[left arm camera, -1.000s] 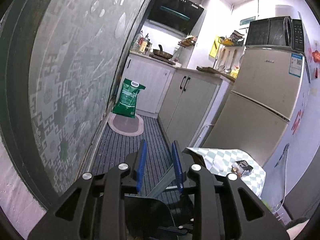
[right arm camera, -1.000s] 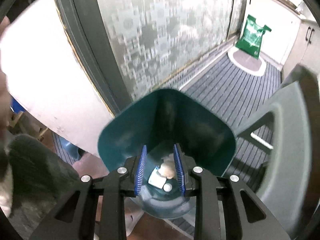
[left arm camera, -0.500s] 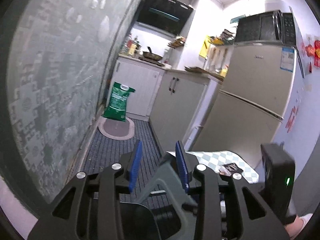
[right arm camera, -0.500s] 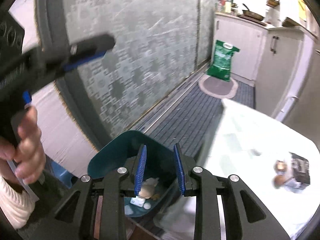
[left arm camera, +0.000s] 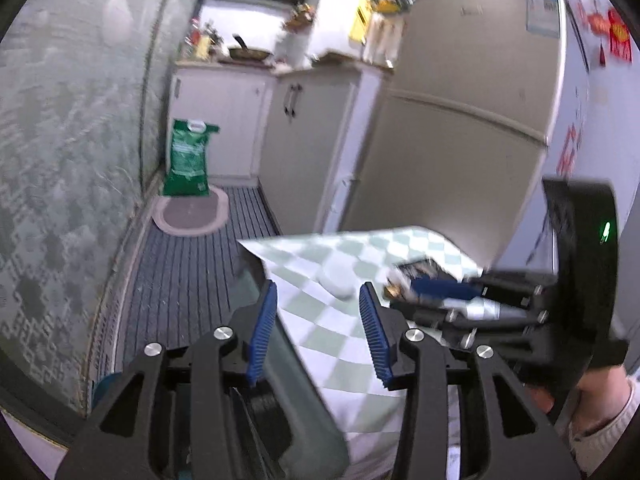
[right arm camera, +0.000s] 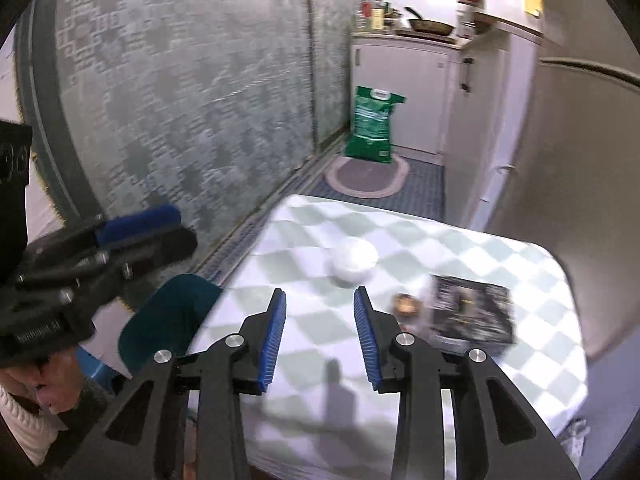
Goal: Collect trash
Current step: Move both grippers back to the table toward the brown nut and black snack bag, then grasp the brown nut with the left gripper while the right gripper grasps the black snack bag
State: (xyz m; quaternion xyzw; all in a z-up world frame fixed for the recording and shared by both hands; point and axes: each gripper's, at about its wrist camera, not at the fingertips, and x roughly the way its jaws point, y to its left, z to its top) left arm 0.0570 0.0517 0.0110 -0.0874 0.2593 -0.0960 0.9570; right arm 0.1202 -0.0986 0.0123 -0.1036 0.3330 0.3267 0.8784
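Note:
A white crumpled wad (right arm camera: 354, 260) lies mid-table on the green-checked cloth (right arm camera: 532, 360). To its right are a small brown scrap (right arm camera: 406, 304) and a dark foil packet (right arm camera: 472, 312). My right gripper (right arm camera: 320, 332) hovers over the cloth just short of the wad, its jaws opening with nothing between them. My left gripper (left arm camera: 318, 320) hangs at the table's near corner, jaws also opening and empty, with the wad (left arm camera: 338, 276) ahead. The right gripper (left arm camera: 460, 296) shows beside the packet (left arm camera: 420, 270). The teal bin (right arm camera: 168, 316) stands below the table's left edge.
A grey chair back (left arm camera: 288, 364) sits under my left gripper. Patterned glass door (right arm camera: 180, 100) on the left, fridge (left arm camera: 460, 140) and white cabinets (left arm camera: 308, 140) beyond the table. A green sack (right arm camera: 372, 124) and a round mat (right arm camera: 368, 176) lie on the slatted floor.
My right gripper rose from inside the teal bin to over the table. My left gripper swung right toward the table. Both sets of jaws stand wider than before.

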